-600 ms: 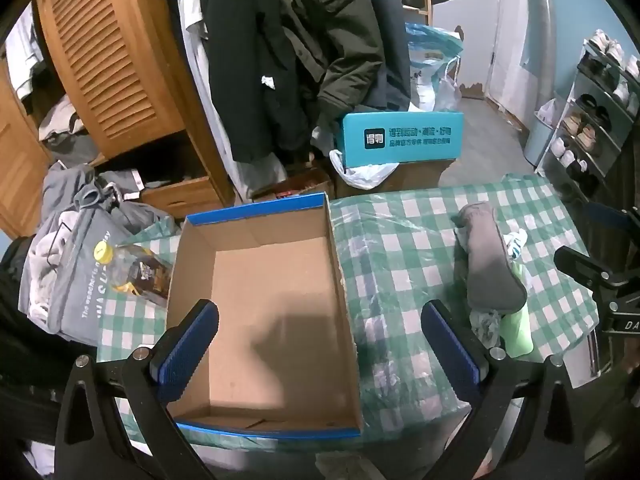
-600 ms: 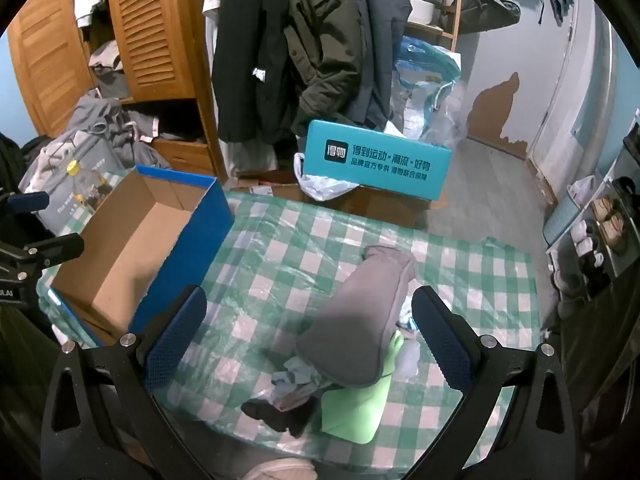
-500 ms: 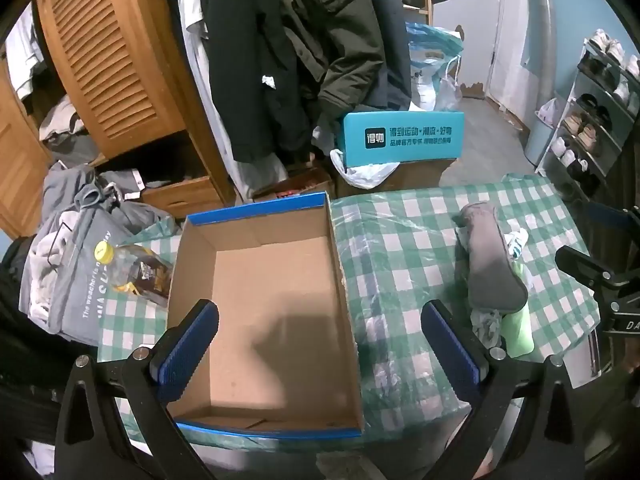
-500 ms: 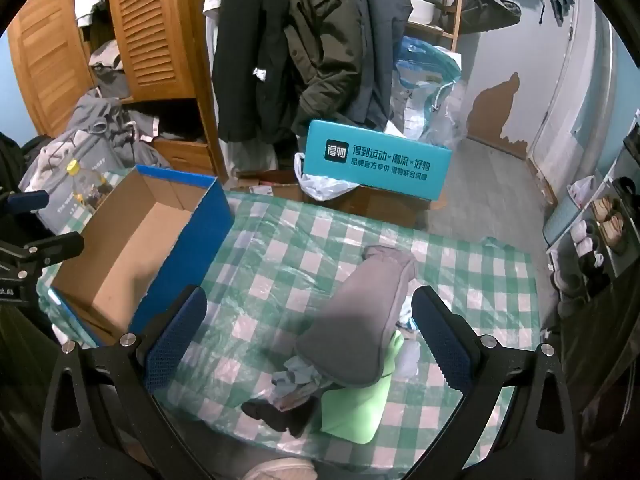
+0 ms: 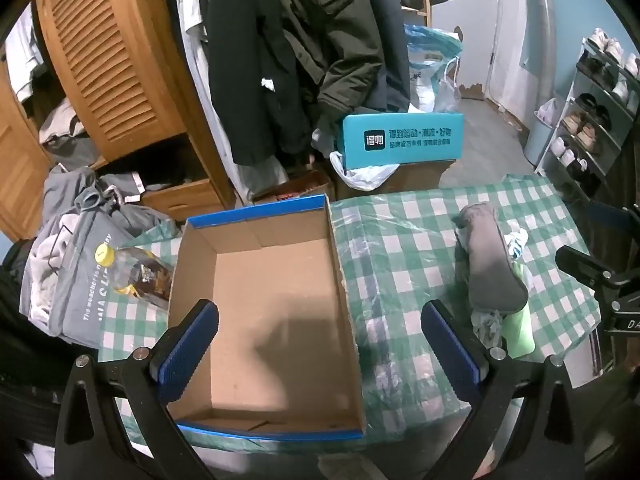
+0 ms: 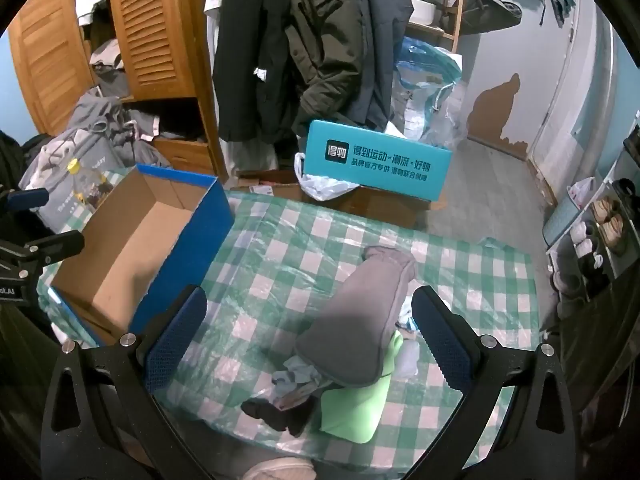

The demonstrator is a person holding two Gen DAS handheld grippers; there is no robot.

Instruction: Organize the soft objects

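Nothing is picked yet: both the left gripper [image 5: 320, 344] and right gripper [image 6: 308, 330] hang spread and empty, so next the right one must descend on the grey cloth [image 6: 356, 320] at lower centre, destined, I think, for the cardboard box [image 5: 264, 304].

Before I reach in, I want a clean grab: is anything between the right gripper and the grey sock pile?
Nothing visible. The right gripper hangs open above the pile, with the grey sock on top of the other pieces and uncovered.

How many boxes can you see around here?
2. An open cardboard box with blue sides sits on the checked table; a teal box with printed writing stands on the floor behind it. Clutter may hide others.
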